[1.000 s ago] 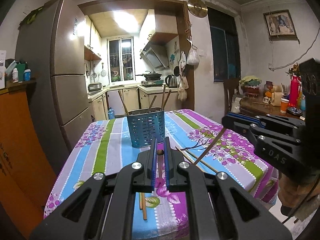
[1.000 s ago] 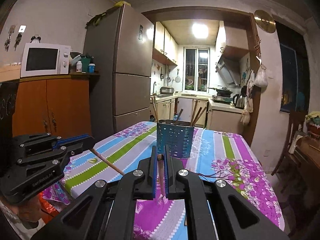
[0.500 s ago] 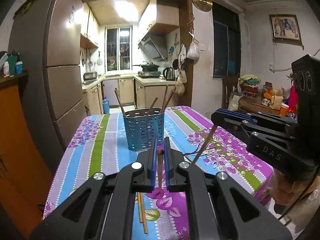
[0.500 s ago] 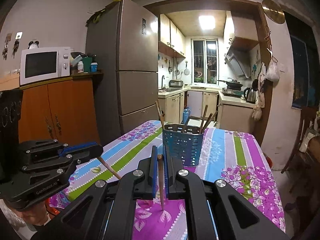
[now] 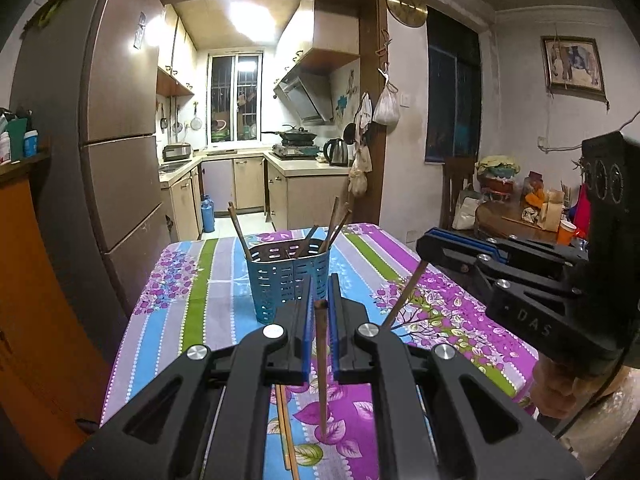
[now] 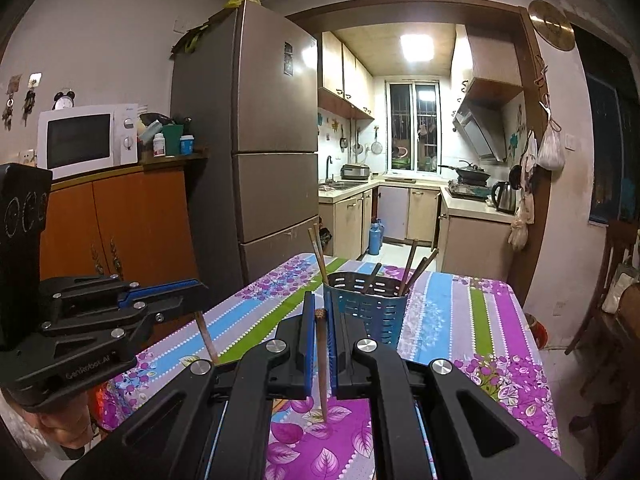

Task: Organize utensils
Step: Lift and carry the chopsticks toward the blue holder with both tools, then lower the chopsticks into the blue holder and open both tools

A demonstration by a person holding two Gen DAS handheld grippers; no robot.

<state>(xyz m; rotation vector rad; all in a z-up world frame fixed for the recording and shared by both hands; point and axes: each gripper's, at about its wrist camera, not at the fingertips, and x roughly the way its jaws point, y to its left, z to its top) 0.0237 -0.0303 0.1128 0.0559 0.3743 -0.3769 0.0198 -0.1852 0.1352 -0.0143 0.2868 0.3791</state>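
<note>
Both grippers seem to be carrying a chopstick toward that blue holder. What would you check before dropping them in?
1. Left hand-held gripper shut on its chopstick: ok.
2. Right hand-held gripper shut on its chopstick: ok.
3. Both chopsticks hang tip down, clear of the table: ok.
4. Holder upright, room among the chopsticks already in it: ok.
5. Tips above the holder's rim: not ok, both are short of the holder.
6. Loose chopsticks left on the table: not ok, at least two remain.

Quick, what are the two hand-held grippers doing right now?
Left hand-held gripper: closed on a brown chopstick.
Right hand-held gripper: closed on another brown chopstick.
</note>
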